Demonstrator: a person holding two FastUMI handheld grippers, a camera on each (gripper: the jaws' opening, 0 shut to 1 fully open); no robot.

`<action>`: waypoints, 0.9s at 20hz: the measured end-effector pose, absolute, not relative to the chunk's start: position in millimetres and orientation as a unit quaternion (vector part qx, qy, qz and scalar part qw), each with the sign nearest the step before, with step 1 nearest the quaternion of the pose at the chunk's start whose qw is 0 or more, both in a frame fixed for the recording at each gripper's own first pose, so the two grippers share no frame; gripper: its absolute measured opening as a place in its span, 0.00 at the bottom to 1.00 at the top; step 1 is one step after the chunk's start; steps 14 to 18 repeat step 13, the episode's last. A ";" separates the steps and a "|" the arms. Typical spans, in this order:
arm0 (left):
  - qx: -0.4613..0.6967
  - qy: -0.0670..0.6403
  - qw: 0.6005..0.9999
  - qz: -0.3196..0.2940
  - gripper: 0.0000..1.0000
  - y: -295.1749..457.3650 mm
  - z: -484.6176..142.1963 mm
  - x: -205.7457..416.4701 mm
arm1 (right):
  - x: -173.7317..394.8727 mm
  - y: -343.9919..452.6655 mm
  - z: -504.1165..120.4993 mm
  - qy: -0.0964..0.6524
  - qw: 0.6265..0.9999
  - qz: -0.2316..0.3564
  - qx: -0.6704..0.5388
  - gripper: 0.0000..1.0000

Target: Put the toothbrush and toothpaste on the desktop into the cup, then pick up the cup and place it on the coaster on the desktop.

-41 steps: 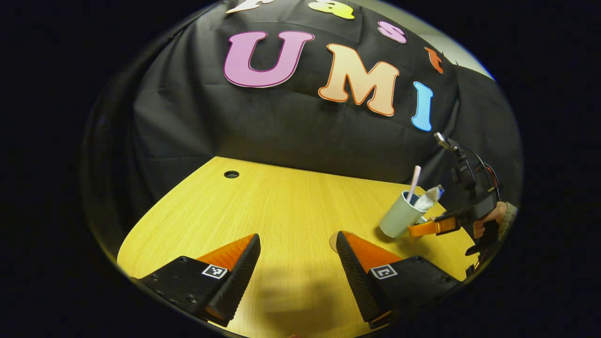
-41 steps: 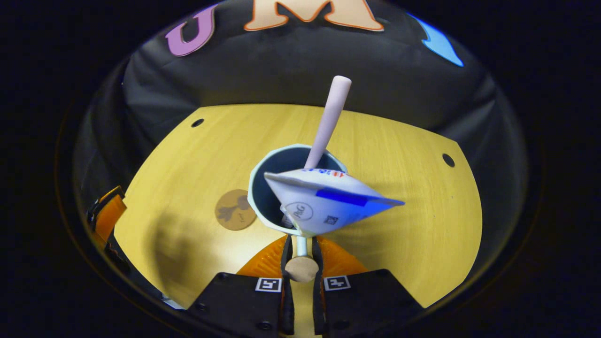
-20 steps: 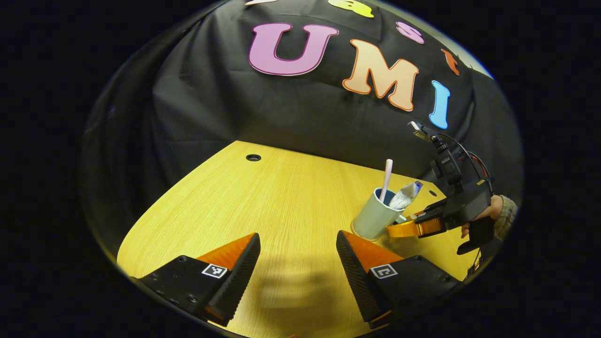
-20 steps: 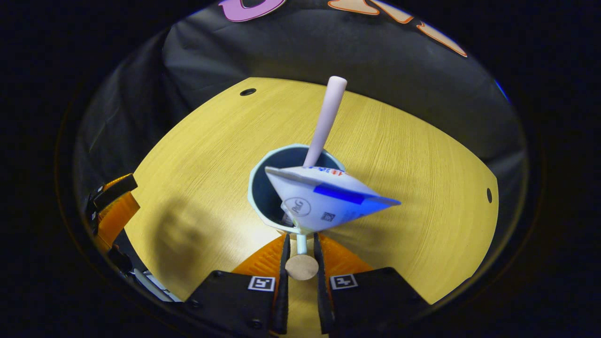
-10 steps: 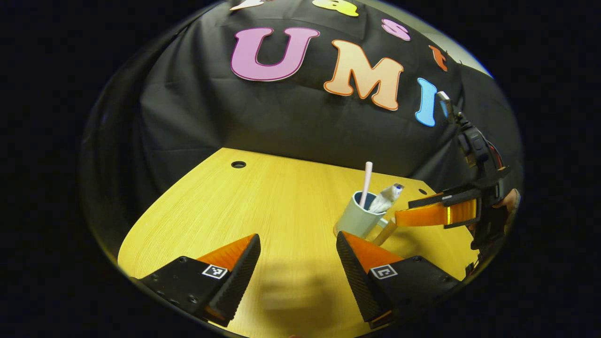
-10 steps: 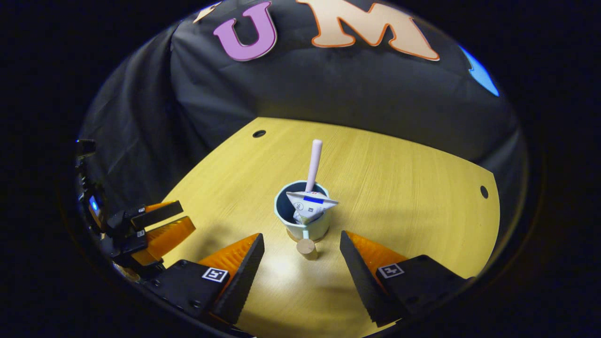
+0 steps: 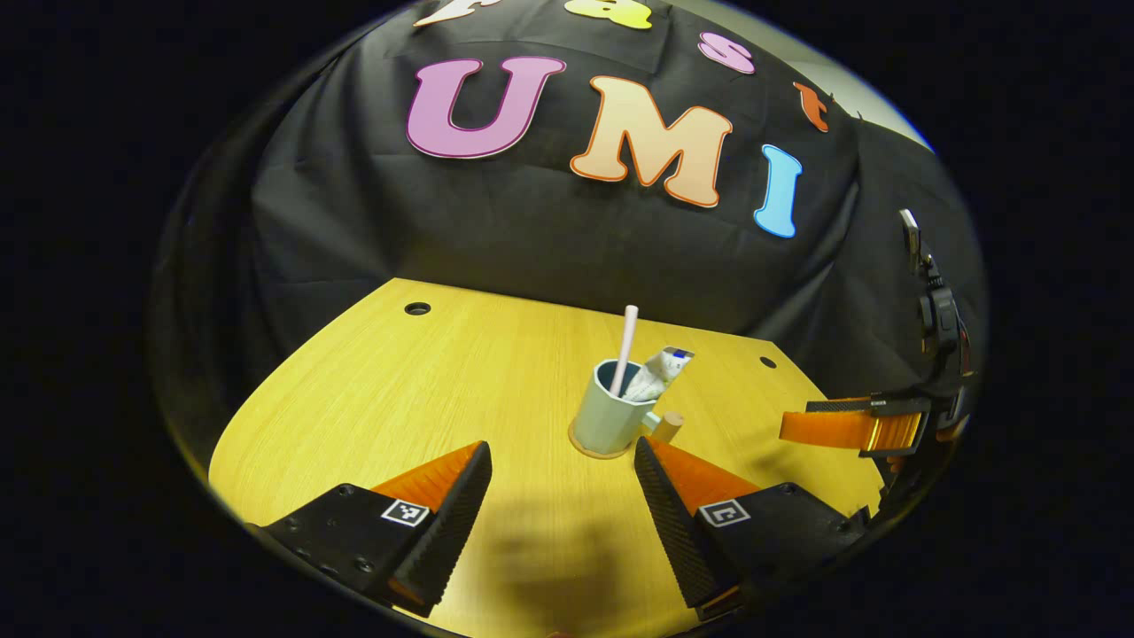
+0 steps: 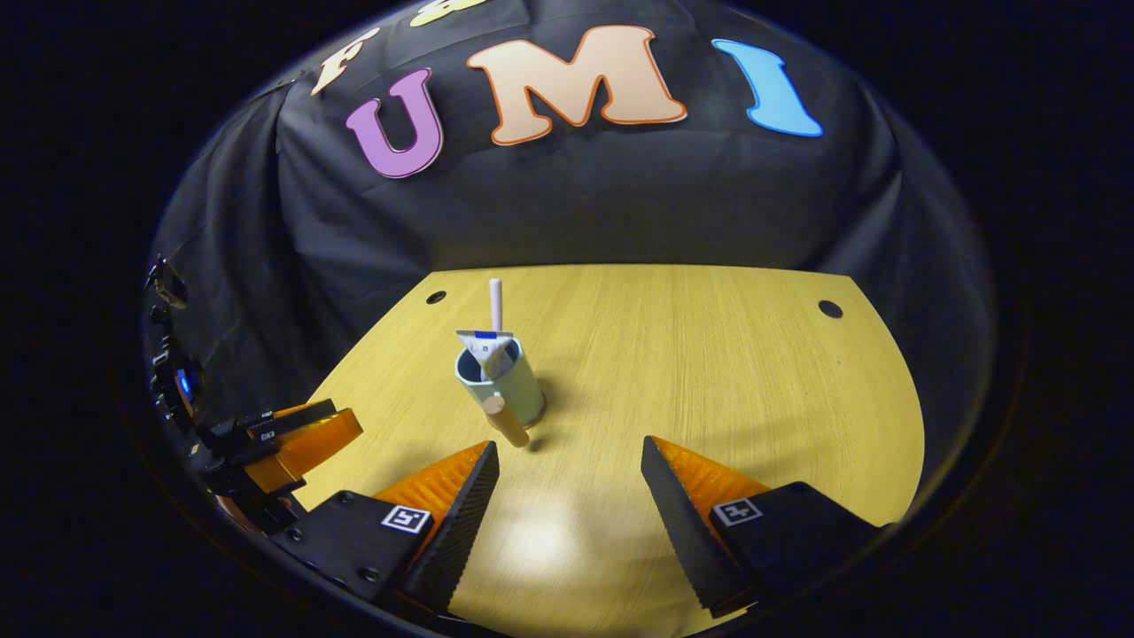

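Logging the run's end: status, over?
Both claws open, left, right, clear of the cup. Cup upright on coaster, toothbrush and toothpaste inside. Nothing in the way.

my left gripper [image 7: 562,478]: jaws spread wide, nothing between them | my right gripper [image 8: 569,478]: jaws spread wide, empty, off to the left gripper's right side

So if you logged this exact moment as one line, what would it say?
cup: upright on coaster | toothbrush, toothpaste: in cup | left claw: open | right claw: open, clear of cup
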State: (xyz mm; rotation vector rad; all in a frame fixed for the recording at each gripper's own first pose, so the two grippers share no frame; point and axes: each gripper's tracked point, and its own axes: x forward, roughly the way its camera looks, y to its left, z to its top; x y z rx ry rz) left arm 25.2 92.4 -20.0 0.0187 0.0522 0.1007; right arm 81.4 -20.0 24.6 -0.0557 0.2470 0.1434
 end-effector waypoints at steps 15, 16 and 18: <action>0.010 0.056 0.998 0.039 0.94 70.5 -40.7 20.7 | 54.1 -55.1 16.6 0.106 0.993 0.049 -0.017 0.99; 0.010 0.056 0.998 0.039 0.94 70.5 -40.7 20.7 | 54.1 -55.1 16.6 0.106 0.993 0.049 -0.017 0.99; 0.010 0.056 0.998 0.039 0.94 70.5 -40.7 20.7 | 54.1 -55.1 16.6 0.106 0.993 0.049 -0.017 0.99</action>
